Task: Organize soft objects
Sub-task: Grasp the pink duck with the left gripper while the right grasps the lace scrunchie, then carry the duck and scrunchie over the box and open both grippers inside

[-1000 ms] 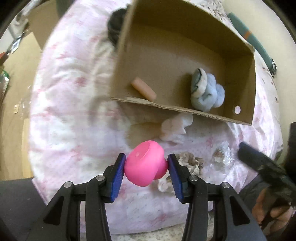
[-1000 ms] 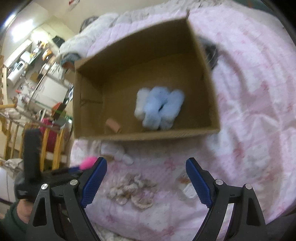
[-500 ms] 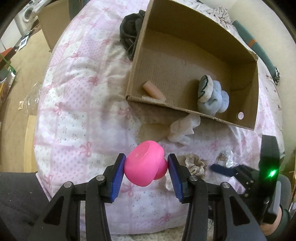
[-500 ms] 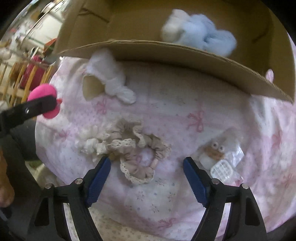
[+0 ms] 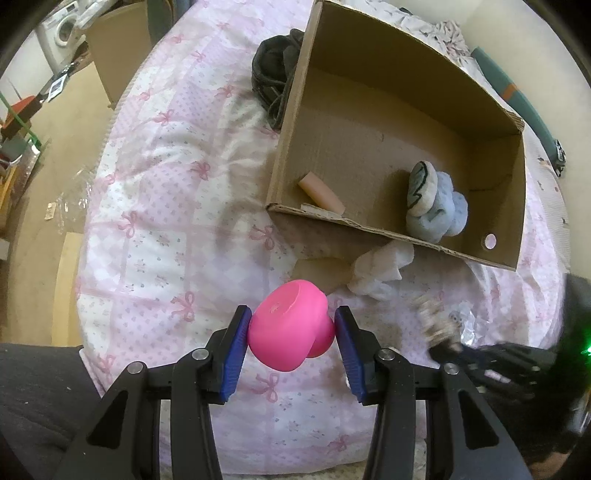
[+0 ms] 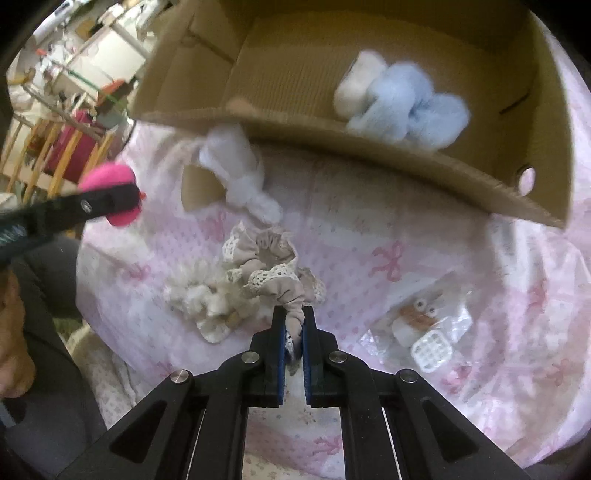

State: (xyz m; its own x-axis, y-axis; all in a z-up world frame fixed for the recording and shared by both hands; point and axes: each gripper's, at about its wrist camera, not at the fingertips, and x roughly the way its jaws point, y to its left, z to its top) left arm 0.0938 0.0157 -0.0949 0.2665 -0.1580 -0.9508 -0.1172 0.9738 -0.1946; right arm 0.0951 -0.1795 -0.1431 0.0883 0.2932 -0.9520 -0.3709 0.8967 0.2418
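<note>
I logged the quilt [image 5: 155,206] as white and pale pink patchwork with pink bows and small dots. The box [image 5: 391,110] was plain brown card. Inside it I noted a peach roll [image 5: 321,192] and a light blue and cream plush [image 5: 436,206] with dark stitching. The toy [image 5: 291,328] was hot pink between blue pads [image 5: 234,354]. The scrunchie [image 6: 273,266] read beige with cream lace, beside a white cloth [image 6: 240,173].

I see a bed with a pink bow-print quilt [image 5: 155,206], tan floor [image 5: 44,177] left, a washing machine [image 5: 61,27] far back (wooden rails [image 6: 44,155] beside the bed).
</note>
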